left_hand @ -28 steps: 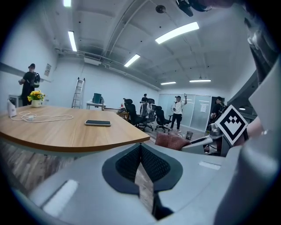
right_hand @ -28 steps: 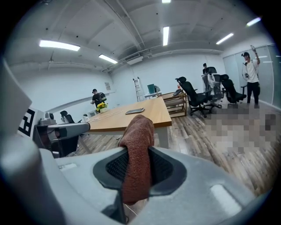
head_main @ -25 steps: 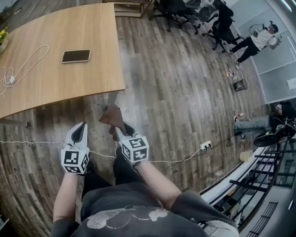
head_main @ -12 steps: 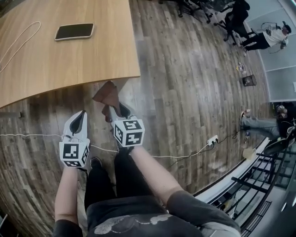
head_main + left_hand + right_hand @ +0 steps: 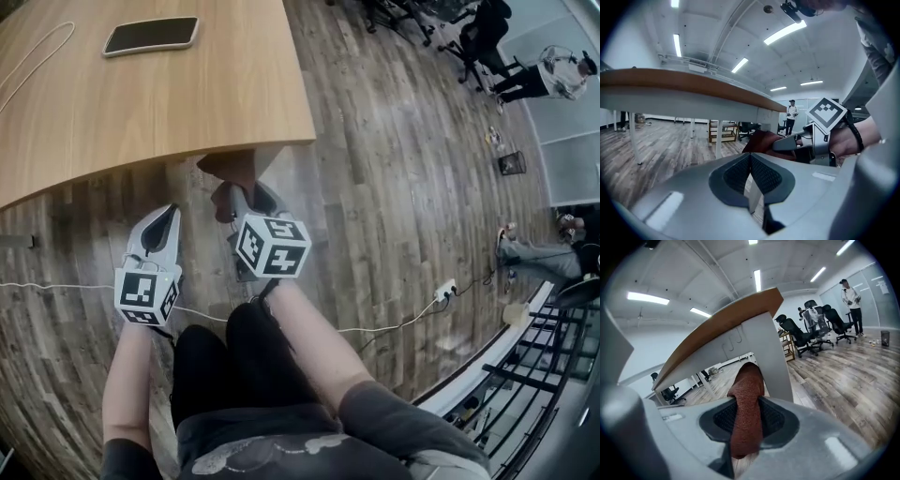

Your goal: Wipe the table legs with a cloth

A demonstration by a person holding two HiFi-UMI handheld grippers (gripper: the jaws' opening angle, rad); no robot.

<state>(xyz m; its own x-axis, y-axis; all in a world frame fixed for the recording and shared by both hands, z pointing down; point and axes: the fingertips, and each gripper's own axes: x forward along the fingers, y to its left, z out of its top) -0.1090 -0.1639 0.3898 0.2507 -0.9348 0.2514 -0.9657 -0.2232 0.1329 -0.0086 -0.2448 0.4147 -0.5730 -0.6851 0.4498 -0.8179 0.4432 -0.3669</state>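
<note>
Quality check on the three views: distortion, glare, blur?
Head view: strong barrel bend, the table edge bows, otherwise sharp. Left gripper view: dark vignette ring, ceiling lights blown out, table underside shaded. Right gripper view: cloth crisp, floor toward the rim soft.

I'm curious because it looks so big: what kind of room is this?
Probably an open office: a long wooden table with a phone on it, black swivel chairs, and ceiling strip lights.

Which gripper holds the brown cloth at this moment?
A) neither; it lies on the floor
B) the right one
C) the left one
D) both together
B: in the right gripper view the brown cloth is pinched between the jaws of the right gripper, while the left gripper is closed on nothing.
</note>
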